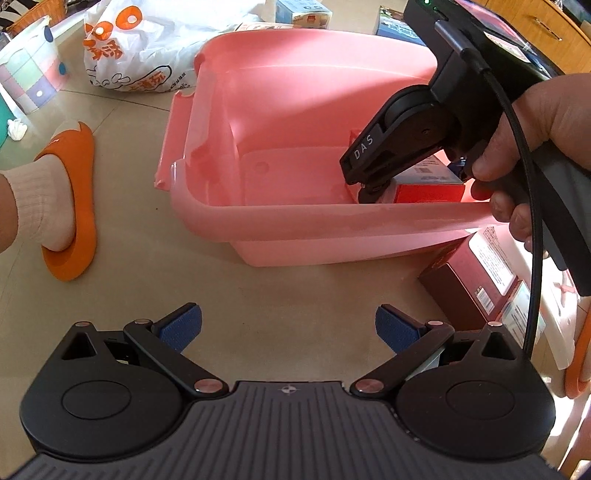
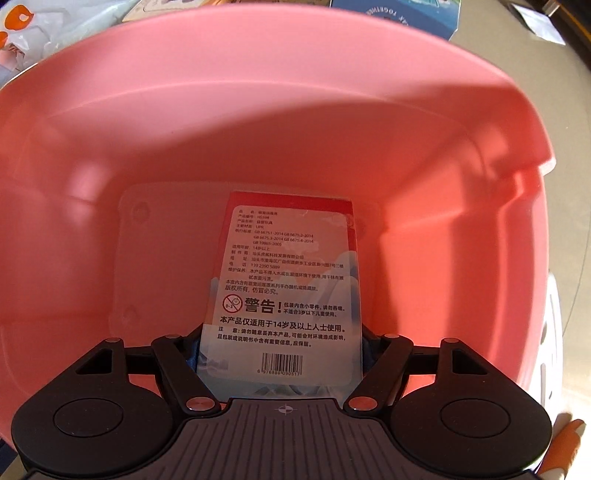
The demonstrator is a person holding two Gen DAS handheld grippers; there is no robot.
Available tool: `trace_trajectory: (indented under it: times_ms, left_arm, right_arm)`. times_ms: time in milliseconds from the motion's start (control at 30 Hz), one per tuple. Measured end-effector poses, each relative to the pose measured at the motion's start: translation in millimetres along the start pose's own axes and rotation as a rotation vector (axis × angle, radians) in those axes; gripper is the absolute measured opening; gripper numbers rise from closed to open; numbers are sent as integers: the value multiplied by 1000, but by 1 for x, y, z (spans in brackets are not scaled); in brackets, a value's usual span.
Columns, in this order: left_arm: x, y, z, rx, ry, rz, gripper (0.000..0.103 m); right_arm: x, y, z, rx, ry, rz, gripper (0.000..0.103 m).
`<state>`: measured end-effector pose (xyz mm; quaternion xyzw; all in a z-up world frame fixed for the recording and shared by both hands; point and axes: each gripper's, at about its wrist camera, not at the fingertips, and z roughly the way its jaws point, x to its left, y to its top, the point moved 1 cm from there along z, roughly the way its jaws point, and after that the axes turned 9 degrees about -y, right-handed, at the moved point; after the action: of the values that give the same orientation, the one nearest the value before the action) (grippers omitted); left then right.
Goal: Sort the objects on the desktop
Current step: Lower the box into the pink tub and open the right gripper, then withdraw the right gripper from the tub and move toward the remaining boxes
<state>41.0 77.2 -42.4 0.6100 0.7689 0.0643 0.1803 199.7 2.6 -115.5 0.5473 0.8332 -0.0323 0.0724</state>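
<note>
A pink plastic bin (image 1: 207, 206) stands on the beige floor. In the left wrist view my right gripper (image 1: 373, 184) reaches down inside the bin, shut on a red and white box (image 1: 428, 184). In the right wrist view that box (image 2: 284, 280), with printed text and a barcode, is clamped between the blue pads of the right gripper (image 2: 282, 350) over the bin's floor (image 2: 166, 258). My left gripper (image 1: 288, 326) is open and empty, low over the floor in front of the bin.
A dark red box (image 1: 476, 273) lies on the floor right of the bin. A white printed plastic bag (image 1: 140, 51) and more boxes (image 1: 303, 13) lie behind it. A foot in an orange slipper (image 1: 70, 206) stands at the left.
</note>
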Motion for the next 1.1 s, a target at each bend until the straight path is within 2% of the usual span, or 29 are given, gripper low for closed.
trace_trajectory:
  times_ms: [200, 333, 433, 467, 567, 700, 767, 800, 900, 1000, 1100]
  left_arm:
    - [-1, 0, -2, -1, -4, -17, 103]
    - [-4, 1, -7, -30, -8, -6, 103]
    - [-15, 3, -18, -87, 14, 34, 103]
    - [-20, 3, -23, -111, 12, 58, 103]
    - [-39, 2, -42, -188, -21, 132, 103]
    - [-64, -6, -66, -266, -46, 231, 103]
    - [-75, -13, -78, -303, -46, 278, 103]
    - [-80, -16, -83, -327, -52, 298, 103]
    - [-88, -25, -98, -395, -104, 314, 103]
    - [-89, -34, -110, -457, -219, 285, 103]
    - [-89, -42, -116, -510, -321, 252, 103]
  right_arm:
    - [5, -10, -4, -14, 16, 1, 84]
    - [2, -20, -22, -70, 31, 21, 85]
    - [-5, -29, -45, -141, 34, 53, 89]
    - [-8, -32, -55, -174, 17, 61, 94]
    - [-19, -41, -95, -302, -46, 49, 95]
    - [-64, -58, -160, -436, -122, 68, 97]
    - [-84, -72, -184, -483, -130, 110, 103]
    - [-96, -85, -197, -507, -124, 139, 103]
    - [-133, -115, -224, -528, -94, 225, 103]
    - [-161, -158, -233, -533, -75, 336, 103]
    - [-168, -192, -229, -551, -87, 390, 103]
